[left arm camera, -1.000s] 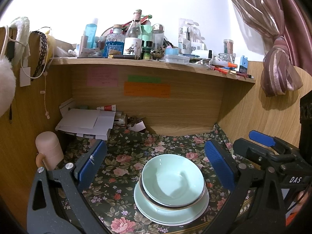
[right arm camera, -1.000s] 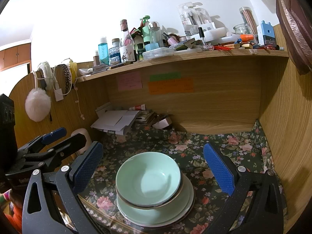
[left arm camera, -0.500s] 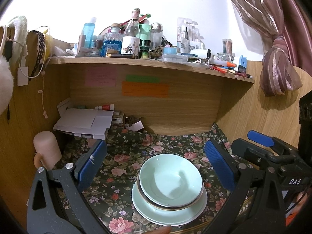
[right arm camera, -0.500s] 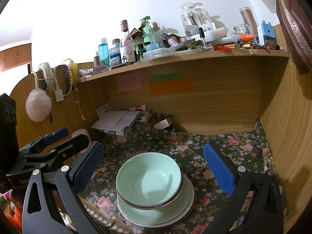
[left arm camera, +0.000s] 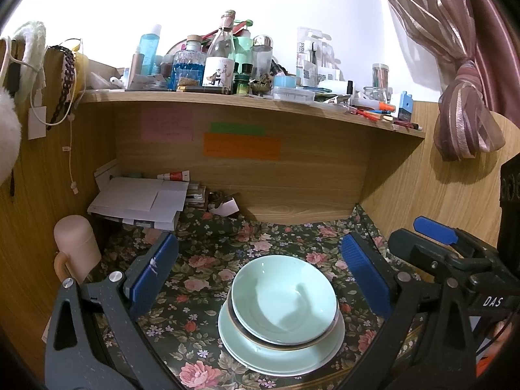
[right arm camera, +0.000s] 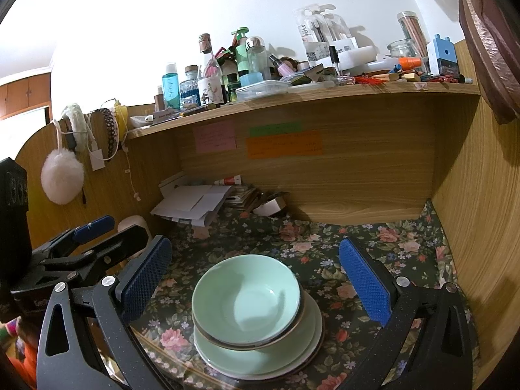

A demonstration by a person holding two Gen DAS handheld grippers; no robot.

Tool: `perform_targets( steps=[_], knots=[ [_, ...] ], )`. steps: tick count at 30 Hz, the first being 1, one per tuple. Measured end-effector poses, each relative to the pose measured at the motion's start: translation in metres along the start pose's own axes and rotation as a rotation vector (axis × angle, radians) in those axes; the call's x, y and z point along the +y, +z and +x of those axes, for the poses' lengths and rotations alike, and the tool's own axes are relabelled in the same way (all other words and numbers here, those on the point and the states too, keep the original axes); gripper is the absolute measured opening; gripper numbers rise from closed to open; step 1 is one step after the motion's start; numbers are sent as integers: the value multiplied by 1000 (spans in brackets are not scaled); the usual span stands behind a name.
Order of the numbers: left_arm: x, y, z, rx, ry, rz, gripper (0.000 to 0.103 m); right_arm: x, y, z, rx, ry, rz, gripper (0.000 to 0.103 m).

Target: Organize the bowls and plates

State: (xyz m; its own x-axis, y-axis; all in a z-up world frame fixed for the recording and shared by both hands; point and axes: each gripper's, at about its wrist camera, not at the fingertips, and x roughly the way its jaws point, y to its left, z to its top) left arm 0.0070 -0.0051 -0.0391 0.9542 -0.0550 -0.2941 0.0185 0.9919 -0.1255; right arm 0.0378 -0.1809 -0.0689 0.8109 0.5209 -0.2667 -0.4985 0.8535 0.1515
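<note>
A pale green bowl (left arm camera: 283, 295) sits stacked in a second, gold-rimmed bowl on a pale green plate (left arm camera: 325, 357), near the front edge of the floral-covered desk. The same stack shows in the right wrist view, with the bowl (right arm camera: 246, 299) on the plate (right arm camera: 308, 344). My left gripper (left arm camera: 260, 276) is open and empty, hovering above and behind the stack. My right gripper (right arm camera: 255, 279) is open and empty too, its blue pads spread wider than the bowl. Each gripper shows at the edge of the other's view.
A pile of white papers (left arm camera: 139, 201) lies at the back left. A pink cylindrical object (left arm camera: 76, 247) stands at the left wall. A shelf (left arm camera: 227, 100) crowded with bottles overhangs the desk. Wooden walls close in left and right. A curtain (left arm camera: 461, 97) hangs at right.
Both grippers have drifted only slightly; the stack sits a touch lower and nearer in the left wrist view. Both stay open and the bowls and plate have not moved.
</note>
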Motion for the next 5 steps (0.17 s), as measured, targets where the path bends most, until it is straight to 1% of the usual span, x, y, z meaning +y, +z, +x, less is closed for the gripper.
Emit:
perform_targets(
  steps=[5],
  knots=[
    [1,-1,1,3,-5,0,102,-1,1,1,3,-2,8,103]
  ],
)
